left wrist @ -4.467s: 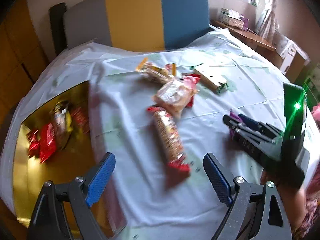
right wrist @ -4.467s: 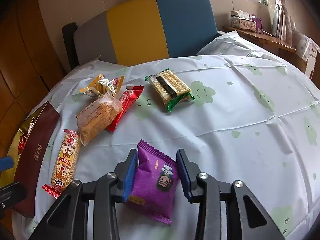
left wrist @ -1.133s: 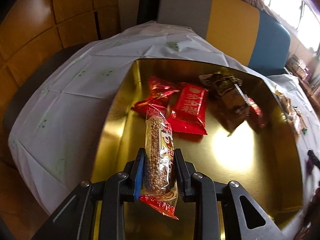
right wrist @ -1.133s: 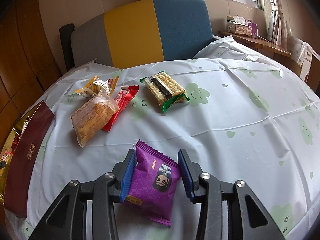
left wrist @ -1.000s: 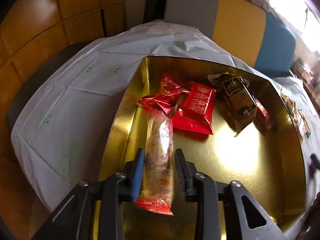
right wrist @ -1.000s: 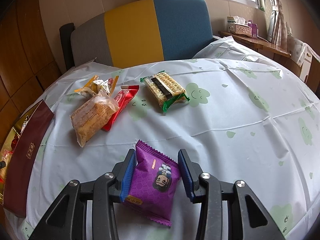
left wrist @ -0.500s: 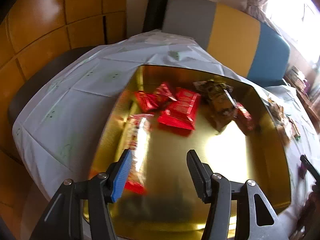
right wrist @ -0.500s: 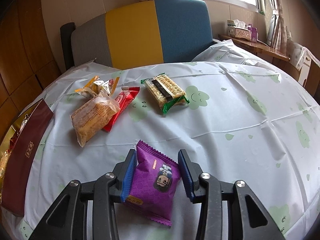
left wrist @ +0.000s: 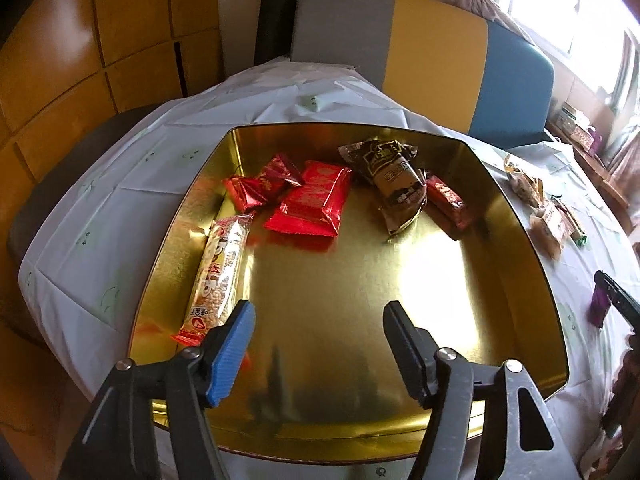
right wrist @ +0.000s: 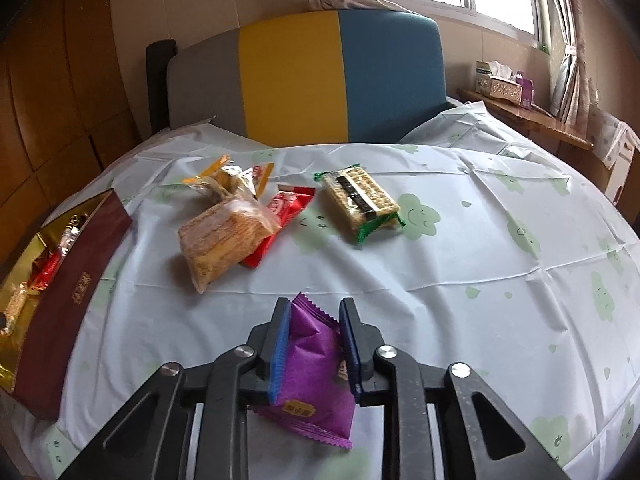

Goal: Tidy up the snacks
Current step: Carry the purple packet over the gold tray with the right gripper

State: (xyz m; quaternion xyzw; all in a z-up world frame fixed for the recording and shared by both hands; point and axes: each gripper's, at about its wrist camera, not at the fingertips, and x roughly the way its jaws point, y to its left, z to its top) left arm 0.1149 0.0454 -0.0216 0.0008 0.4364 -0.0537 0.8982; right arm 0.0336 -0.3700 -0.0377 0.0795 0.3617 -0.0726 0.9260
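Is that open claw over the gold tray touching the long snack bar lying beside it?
Cannot tell. In the left wrist view the left gripper is open, and its blue finger overlaps the long snack bar at its near end; overlap may be depth only.

A tray (left wrist: 516,240) is sitting on the table (right wrist: 480,264), left of the loose snacks. A long cereal bar (left wrist: 218,270) is lying along its left wall, with wrapped packets (left wrist: 310,204) behind it near the far wall. On the cloth, a cracker pack (right wrist: 360,200) is lying right of a biscuit bag (right wrist: 224,240), with a chair (right wrist: 340,76) behind them.
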